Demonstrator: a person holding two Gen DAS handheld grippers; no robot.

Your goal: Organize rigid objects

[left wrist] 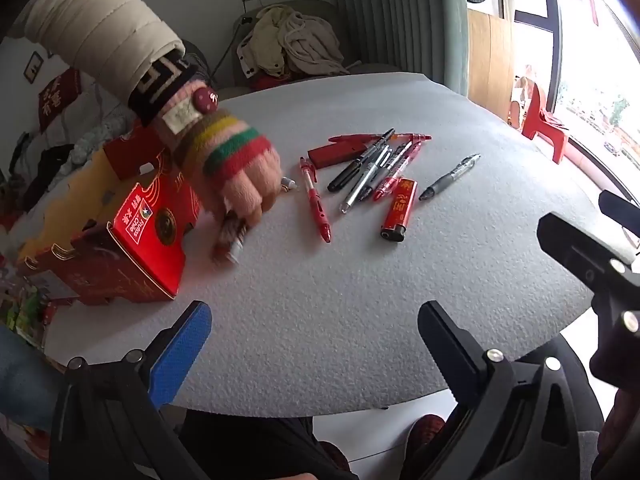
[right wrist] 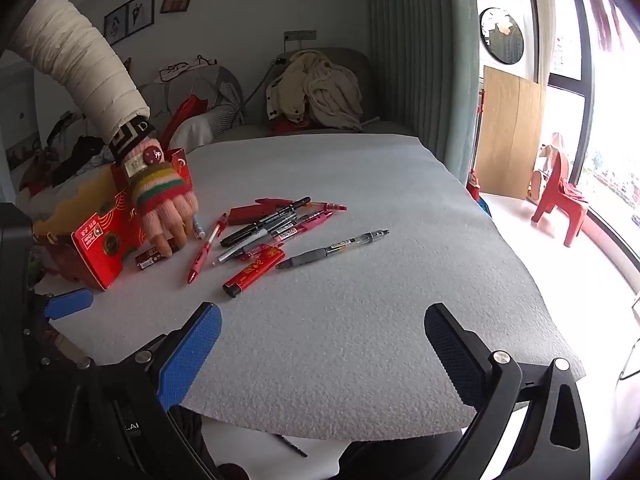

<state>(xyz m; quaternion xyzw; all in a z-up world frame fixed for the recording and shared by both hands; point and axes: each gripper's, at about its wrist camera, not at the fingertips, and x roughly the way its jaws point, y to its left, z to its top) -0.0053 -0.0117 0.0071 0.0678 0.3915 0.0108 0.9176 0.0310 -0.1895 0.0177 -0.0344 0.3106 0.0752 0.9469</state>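
Both claws hang over the near edge of the counter (right wrist: 360, 184), the left claw (left wrist: 316, 336) and the right claw (right wrist: 322, 340) each spread wide with nothing between the blue pads. Grey textured matting covers the counter. At its left edge sits a red box (right wrist: 100, 248), and a gloved hand (right wrist: 170, 216) in a striped knit glove and white sleeve reaches down just beside it, fingers on a small dark item (right wrist: 150, 258). Toward the middle lies a loose heap of pens (right wrist: 276, 224), with a red pen (right wrist: 206, 252) left of it, a red lighter (right wrist: 256, 272) nearer, and a black pen (right wrist: 334, 248) apart on the right.
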